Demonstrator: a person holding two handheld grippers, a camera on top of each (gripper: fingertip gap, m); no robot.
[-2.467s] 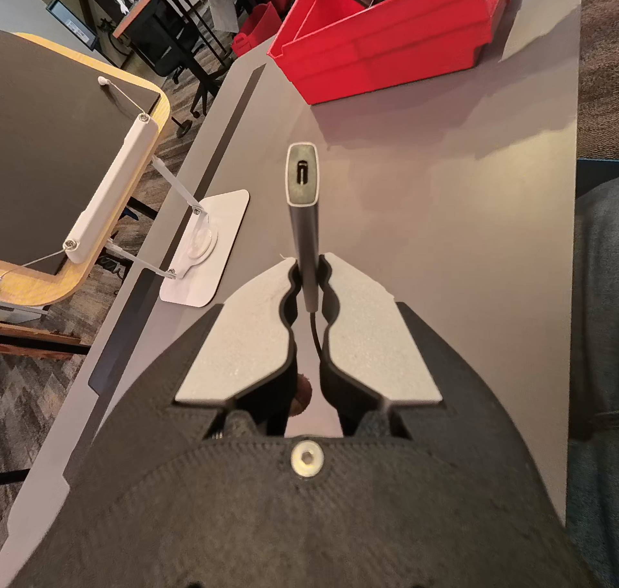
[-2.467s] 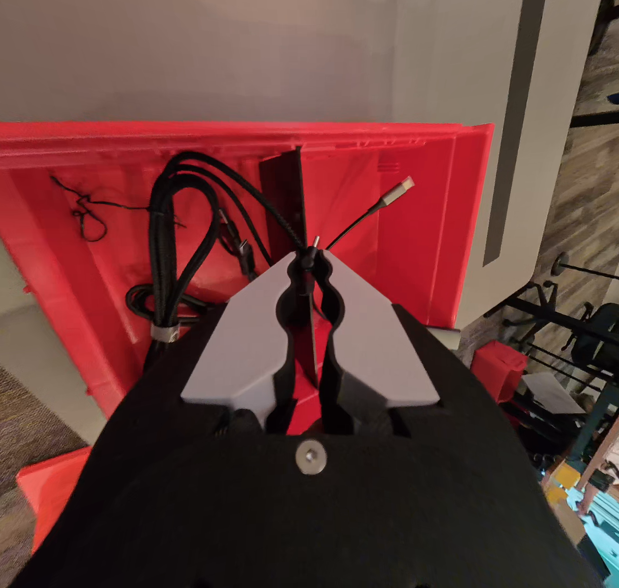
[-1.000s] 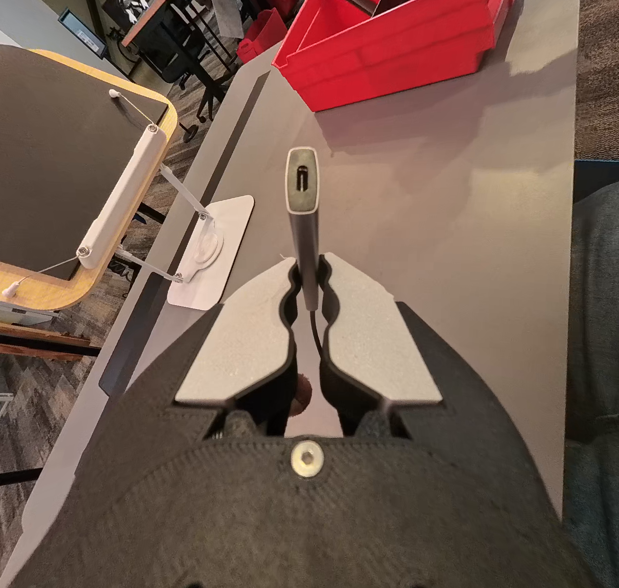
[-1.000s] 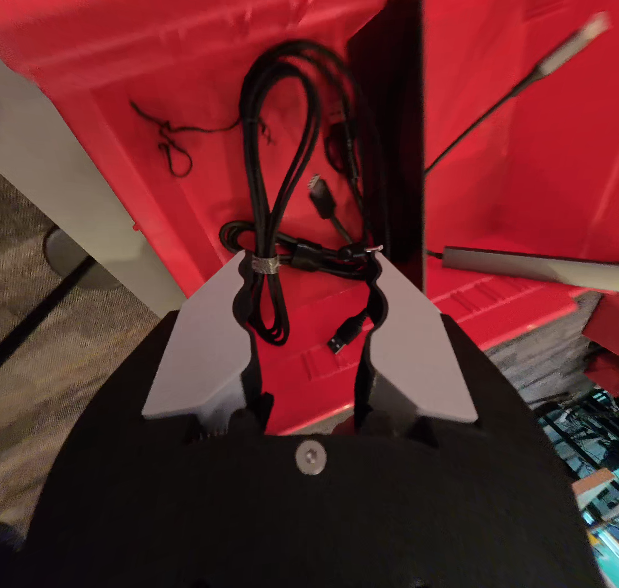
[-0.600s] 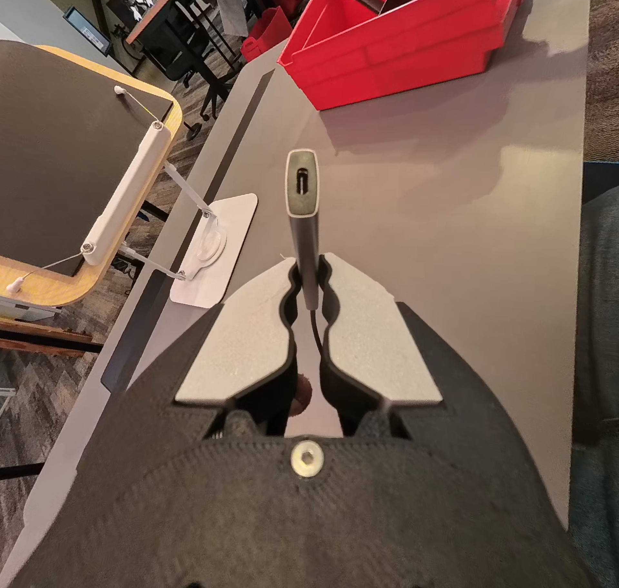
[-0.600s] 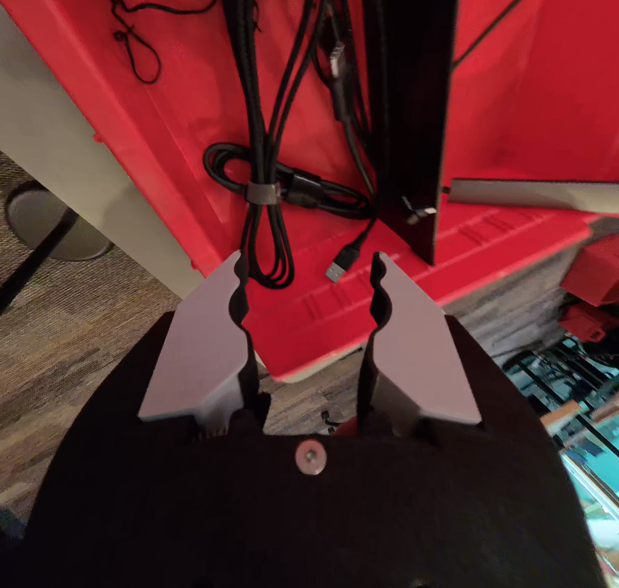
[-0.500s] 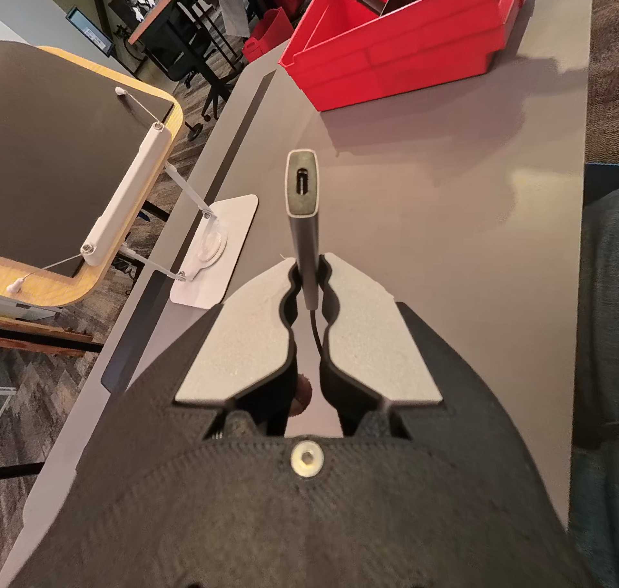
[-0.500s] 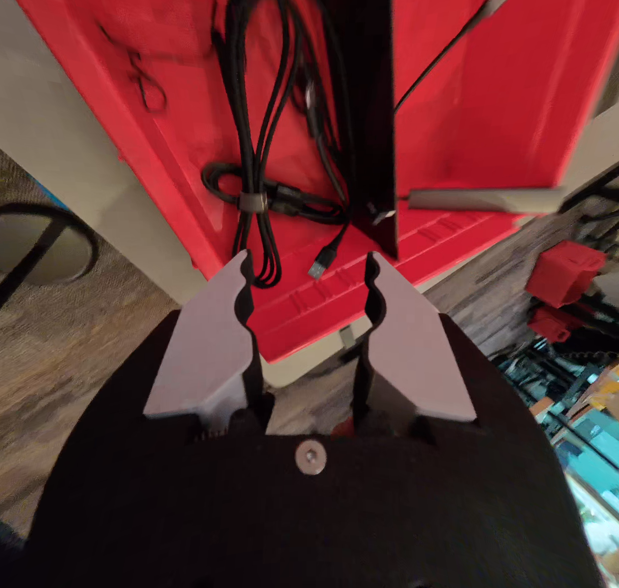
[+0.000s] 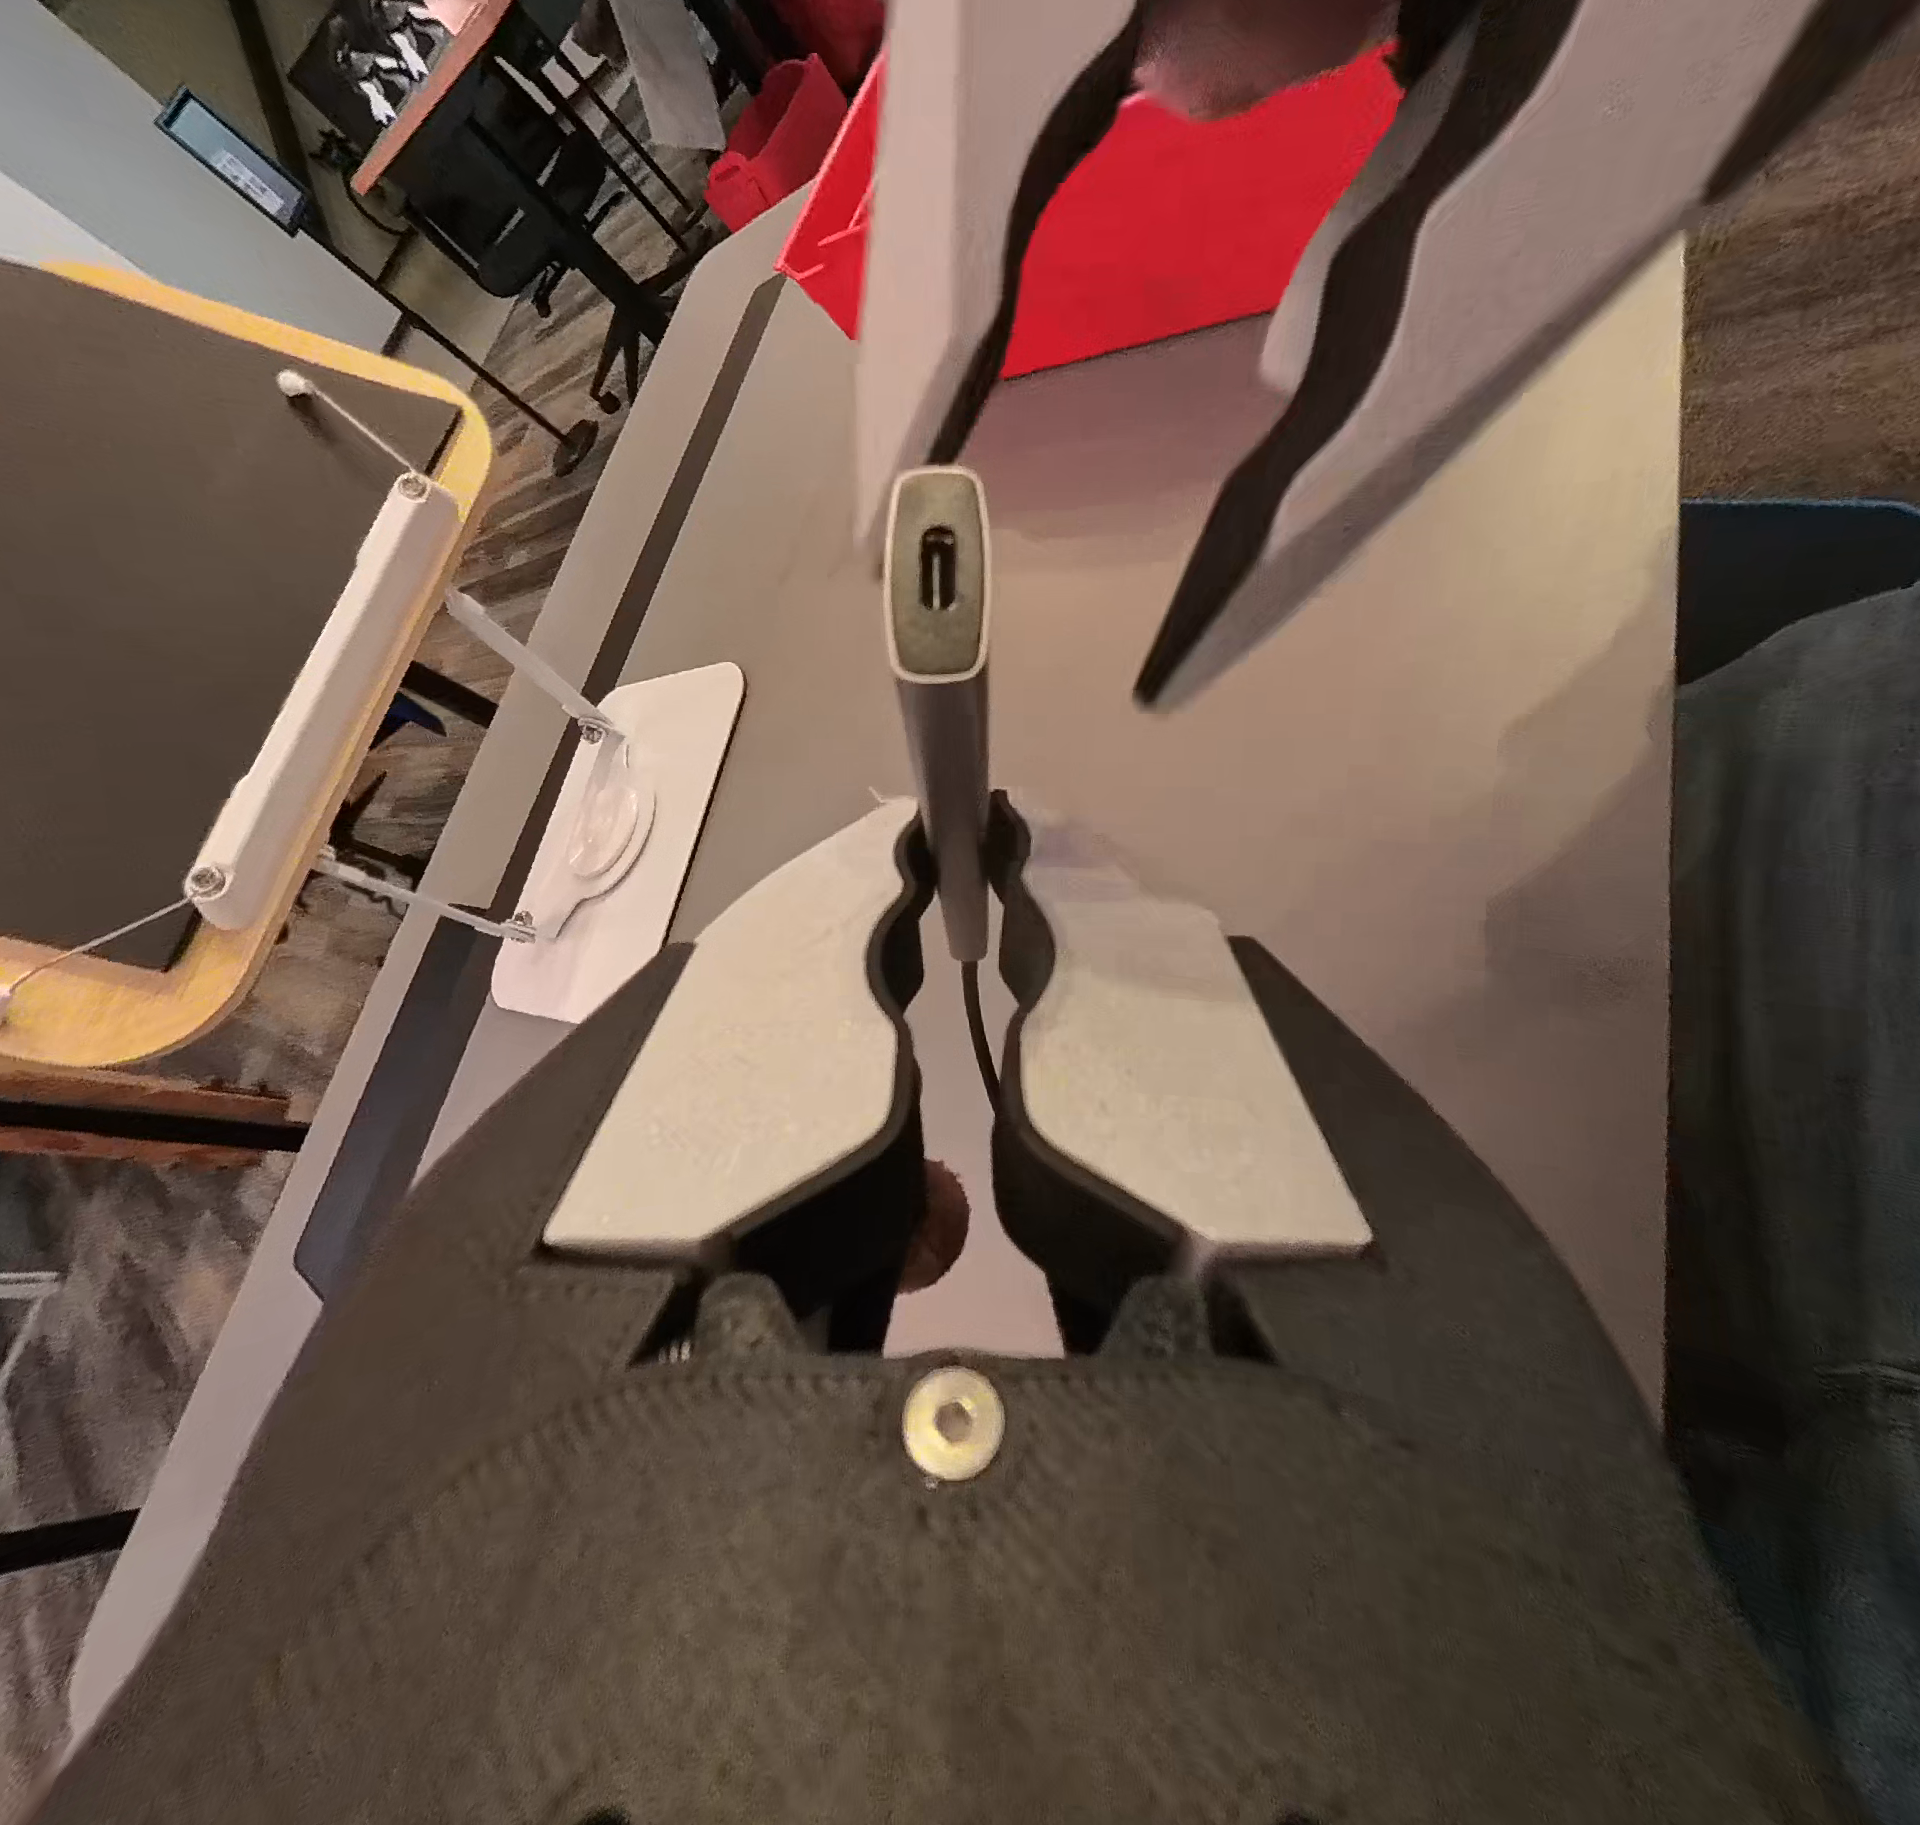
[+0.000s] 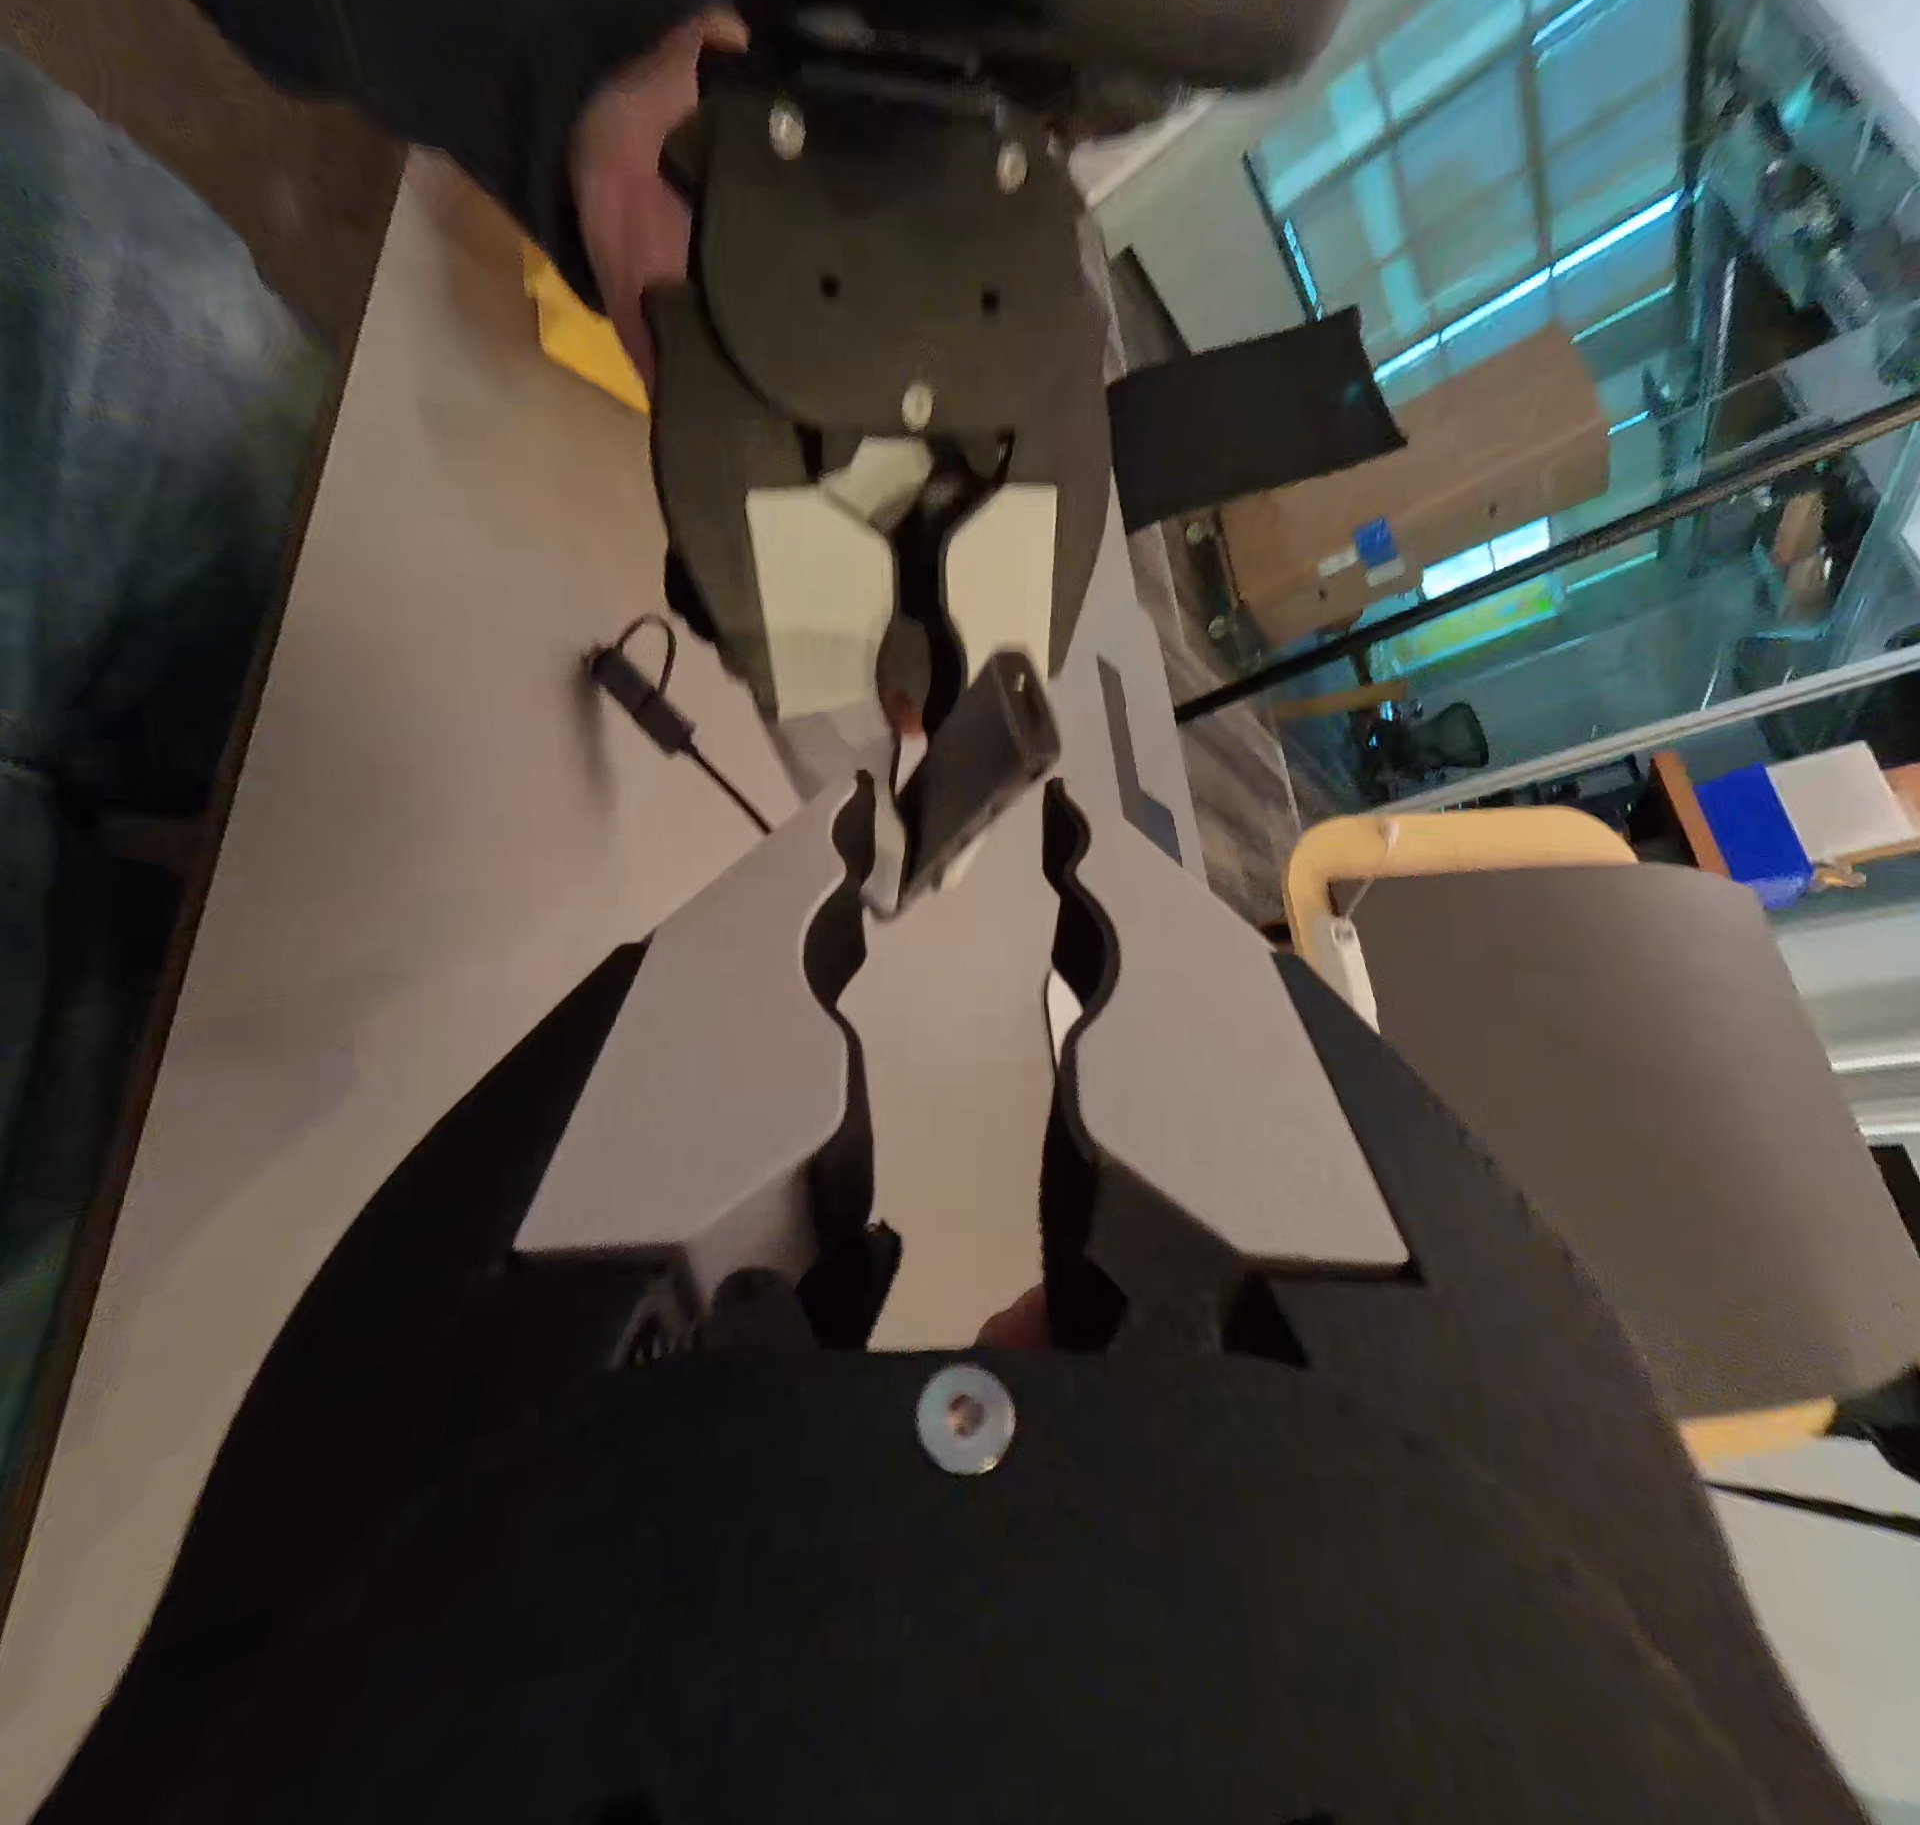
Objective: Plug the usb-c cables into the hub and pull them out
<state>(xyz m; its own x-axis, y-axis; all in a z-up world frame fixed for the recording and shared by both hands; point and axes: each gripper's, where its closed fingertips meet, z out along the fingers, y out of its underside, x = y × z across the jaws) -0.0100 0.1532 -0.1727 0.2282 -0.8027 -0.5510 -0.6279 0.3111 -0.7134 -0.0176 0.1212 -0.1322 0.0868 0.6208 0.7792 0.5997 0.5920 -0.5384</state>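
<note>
We hold the hub (image 9: 940, 684) in our left gripper (image 9: 961, 825), its fingers clamped on the lower end of the slim grey body so that it stands out forward along them. The hub's end face with its narrow port (image 9: 938, 570) points away from our left wrist camera, and the hub's thin black cable (image 9: 979, 1022) runs back between the fingers.

Our right gripper (image 9: 1039, 570) comes in from the top of the left wrist view, blurred, with its two pale fingers (image 9: 925, 217) spread wide apart and nothing between them. One fingertip sits just beside the hub's end face; the other is off to the side over the grey table (image 9: 1351, 840). A red bin (image 9: 1143, 248) shows behind them at the far end of the table.

In the right wrist view our right gripper (image 10: 951, 799) faces the left gripper (image 10: 920, 705) head on, and the hub (image 10: 977, 773) lies tilted between our open fingertips, close to one of them; we cannot tell whether it touches. A dark cable plug (image 10: 644, 695) with its lead lies on the table (image 10: 416, 892) beside the left gripper, near a person's sleeve (image 10: 125, 528). A white stand (image 9: 613, 830) sits at the table's edge.
</note>
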